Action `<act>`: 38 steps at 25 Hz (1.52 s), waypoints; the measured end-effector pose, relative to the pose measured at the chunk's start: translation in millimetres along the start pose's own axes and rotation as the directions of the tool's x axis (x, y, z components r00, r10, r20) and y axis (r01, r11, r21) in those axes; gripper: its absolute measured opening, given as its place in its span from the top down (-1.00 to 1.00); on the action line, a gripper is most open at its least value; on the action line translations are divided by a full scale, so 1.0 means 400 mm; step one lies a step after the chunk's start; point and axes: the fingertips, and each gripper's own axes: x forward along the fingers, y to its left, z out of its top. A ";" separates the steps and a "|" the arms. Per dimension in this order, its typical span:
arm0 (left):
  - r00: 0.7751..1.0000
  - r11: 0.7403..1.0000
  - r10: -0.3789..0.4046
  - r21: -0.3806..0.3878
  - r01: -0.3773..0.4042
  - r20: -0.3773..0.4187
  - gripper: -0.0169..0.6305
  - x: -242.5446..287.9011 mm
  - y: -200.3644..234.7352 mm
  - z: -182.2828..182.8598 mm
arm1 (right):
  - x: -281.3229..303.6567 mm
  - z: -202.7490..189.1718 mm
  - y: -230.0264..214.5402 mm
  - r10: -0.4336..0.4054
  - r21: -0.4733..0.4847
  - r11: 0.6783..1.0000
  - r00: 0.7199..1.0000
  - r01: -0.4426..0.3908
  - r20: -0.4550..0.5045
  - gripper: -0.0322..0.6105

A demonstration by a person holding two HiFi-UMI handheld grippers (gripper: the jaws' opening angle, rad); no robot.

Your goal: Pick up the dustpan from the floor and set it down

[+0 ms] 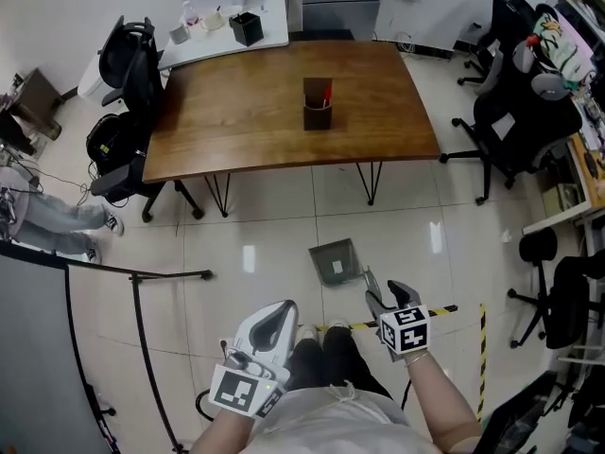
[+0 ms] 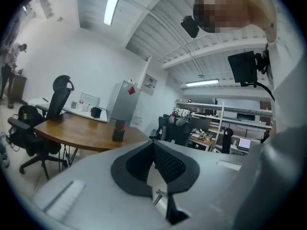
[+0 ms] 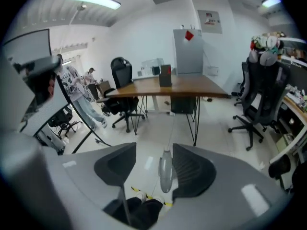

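1. Head view: the dustpan (image 1: 335, 261) is lying flat on the tiled floor (image 1: 265, 225), between the wooden surface (image 1: 274, 112) and the person's legs. Its handle is pointing toward the right gripper (image 1: 385, 299), which is being held low, just beside it. The left gripper (image 1: 286, 307) is being held apart from the dustpan, close to the person's body. A dark holder (image 1: 318, 105) is standing on the surface, and a strip of yellow-and-black tape (image 1: 444, 310) is lying on the floor at the right.
2. Left gripper view: the fingers of the left gripper (image 2: 153, 145) are being held together, tips meeting, with nothing gripped between them. The surface (image 2: 91, 131) and the holder (image 2: 118, 133) are showing beyond them, and a black office chair (image 2: 43, 128) is standing at the surface's near end.
3. Right gripper view: the fingers of the right gripper (image 3: 154, 147) are standing partly apart. The grey handle (image 3: 164, 171) of the dustpan is lying between them, close against the right-hand pad, while the left-hand pad is standing clear of it, so it is not being clamped. Whether it is touching the near pad cannot be told. The person's shoes (image 3: 144, 198) are showing below the fingers.
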 end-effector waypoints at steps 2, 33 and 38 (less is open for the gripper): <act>1.000 1.000 0.007 0.000 -0.007 -0.008 0.91 0.029 0.008 -0.009 | 0.093 -0.056 -0.044 -0.006 0.004 1.000 0.995 0.006 -0.098 0.20; 0.998 0.998 0.065 -0.023 -0.065 -0.021 0.91 -0.063 0.009 -0.026 | -0.106 -0.047 0.010 0.121 0.129 0.988 0.948 -0.087 -0.293 0.75; 0.997 0.997 0.074 -0.017 -0.074 0.001 0.91 -0.140 -0.045 -0.023 | -0.276 -0.025 0.040 0.122 0.125 0.987 0.974 -0.099 -0.191 0.75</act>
